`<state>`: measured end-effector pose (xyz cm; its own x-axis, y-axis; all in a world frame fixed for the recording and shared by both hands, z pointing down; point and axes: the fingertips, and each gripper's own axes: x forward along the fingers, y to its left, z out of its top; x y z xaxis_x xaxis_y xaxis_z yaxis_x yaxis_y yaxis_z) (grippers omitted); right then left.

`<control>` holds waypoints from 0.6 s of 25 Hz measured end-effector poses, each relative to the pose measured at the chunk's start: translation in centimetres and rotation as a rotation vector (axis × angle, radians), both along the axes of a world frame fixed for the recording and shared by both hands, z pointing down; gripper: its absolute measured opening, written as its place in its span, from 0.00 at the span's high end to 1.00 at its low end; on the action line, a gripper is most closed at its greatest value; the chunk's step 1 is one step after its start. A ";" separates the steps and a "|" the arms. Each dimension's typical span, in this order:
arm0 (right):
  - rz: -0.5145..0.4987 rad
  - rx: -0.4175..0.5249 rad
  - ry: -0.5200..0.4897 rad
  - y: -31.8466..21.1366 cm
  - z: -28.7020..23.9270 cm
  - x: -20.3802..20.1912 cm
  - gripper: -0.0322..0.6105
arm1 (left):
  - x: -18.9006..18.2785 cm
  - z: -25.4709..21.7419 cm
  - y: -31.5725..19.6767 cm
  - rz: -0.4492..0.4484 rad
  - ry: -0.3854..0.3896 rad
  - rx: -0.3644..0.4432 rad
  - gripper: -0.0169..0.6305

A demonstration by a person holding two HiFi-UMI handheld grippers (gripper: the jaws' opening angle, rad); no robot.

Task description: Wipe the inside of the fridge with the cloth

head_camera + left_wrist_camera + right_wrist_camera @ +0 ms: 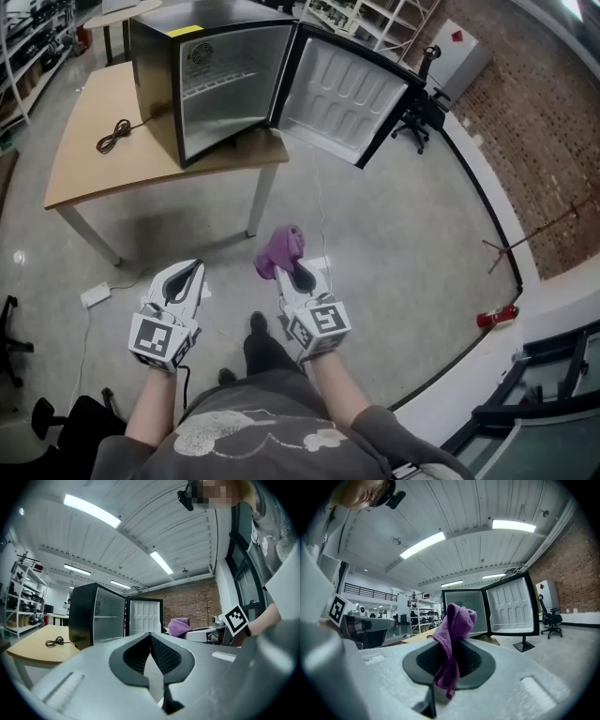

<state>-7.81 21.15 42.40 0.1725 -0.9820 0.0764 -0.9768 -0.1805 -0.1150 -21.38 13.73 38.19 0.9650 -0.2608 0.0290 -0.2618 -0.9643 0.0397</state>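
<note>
A small black fridge [202, 84] stands on a wooden table [84, 150], its door [342, 94] swung wide open to the right and its pale inside showing. My right gripper [298, 277] is shut on a purple cloth [279, 251], which bunches up above the jaws; the same cloth [452, 641] hangs between the jaws in the right gripper view. My left gripper [181, 283] is shut with nothing in it. Both grippers hang low over the floor, well short of the fridge [96, 613] and apart from the table.
A black cable [112, 136] lies coiled on the table left of the fridge. A white power strip [96, 295] sits on the floor at left. An office chair [417, 117] stands behind the door, a red object [497, 316] lies by the right wall.
</note>
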 end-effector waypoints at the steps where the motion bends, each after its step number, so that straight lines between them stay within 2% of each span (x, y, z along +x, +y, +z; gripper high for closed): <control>1: -0.002 0.001 -0.007 -0.6 0.3 0.5 0.89 | 0.3 0.1 -0.4 -0.005 -0.004 0.004 0.95; 6: -0.043 0.016 -0.026 -5.4 1.1 4.0 0.89 | 3.0 0.0 -4.0 -0.049 -0.005 0.031 0.95; 15: -0.136 0.022 -0.015 -13.1 0.0 13.5 0.89 | 11.5 -0.9 -11.6 -0.159 -0.037 0.043 0.95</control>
<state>5.70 8.01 42.38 0.0367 -0.9978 0.0558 -0.9902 -0.0439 -0.1327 -9.89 2.15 37.29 0.9101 -0.4115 0.0493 -0.4114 -0.9114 -0.0133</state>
